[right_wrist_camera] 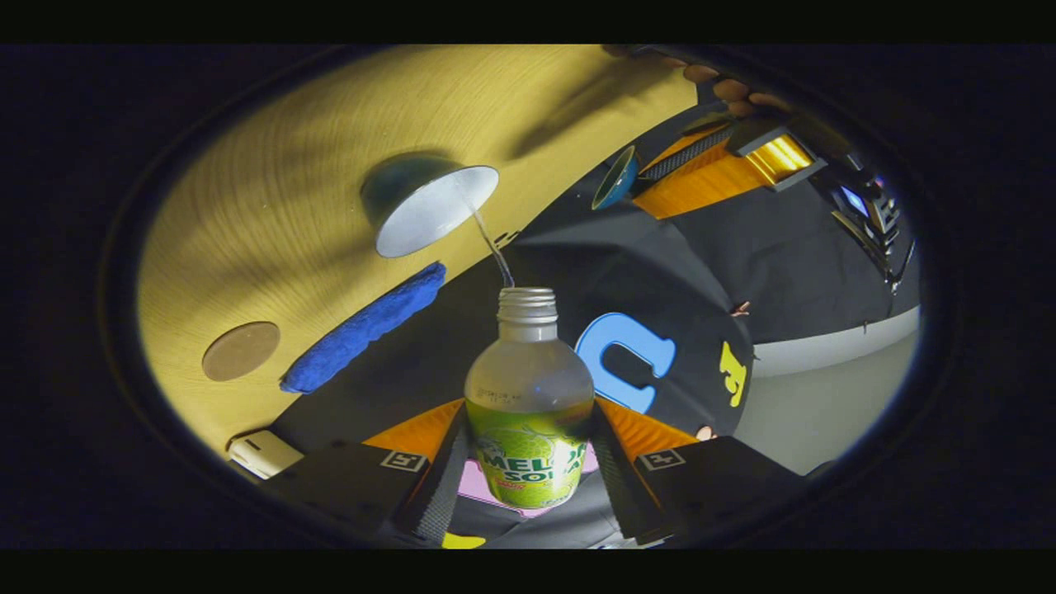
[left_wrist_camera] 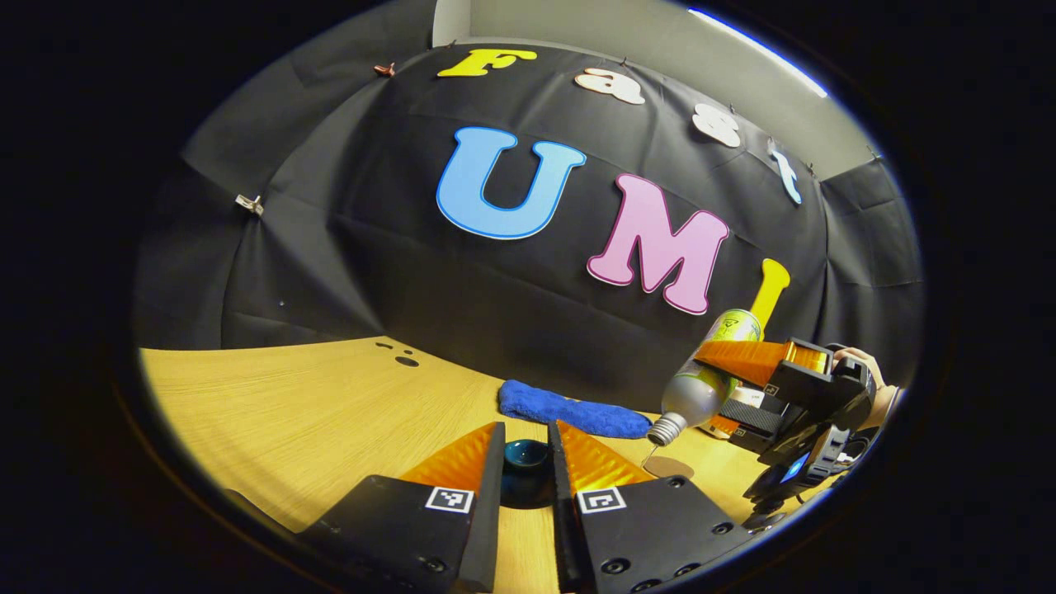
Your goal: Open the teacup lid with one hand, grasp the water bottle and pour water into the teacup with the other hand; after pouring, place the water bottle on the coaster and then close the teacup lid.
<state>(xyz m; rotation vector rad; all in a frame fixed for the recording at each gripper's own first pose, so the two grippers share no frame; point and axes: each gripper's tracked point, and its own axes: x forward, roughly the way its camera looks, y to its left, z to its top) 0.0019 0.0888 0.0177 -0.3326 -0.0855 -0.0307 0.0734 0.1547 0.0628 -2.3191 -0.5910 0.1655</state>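
Water streams from the melon soda bottle (right_wrist_camera: 528,396) pinched in my right gripper (right_wrist_camera: 528,462) into the teacup (right_wrist_camera: 429,206); my left gripper (left_wrist_camera: 528,462) pinches the lid (left_wrist_camera: 526,455), blue cloth (left_wrist_camera: 569,411) beyond.

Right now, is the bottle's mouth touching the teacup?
Apart. In the right gripper view, the water bottle mouth sits clear of the teacup, with a thin stream bridging the gap.

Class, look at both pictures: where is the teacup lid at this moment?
The teacup lid is held off the table between the left tool's fingers; in the right gripper view it hangs beyond the open teacup.
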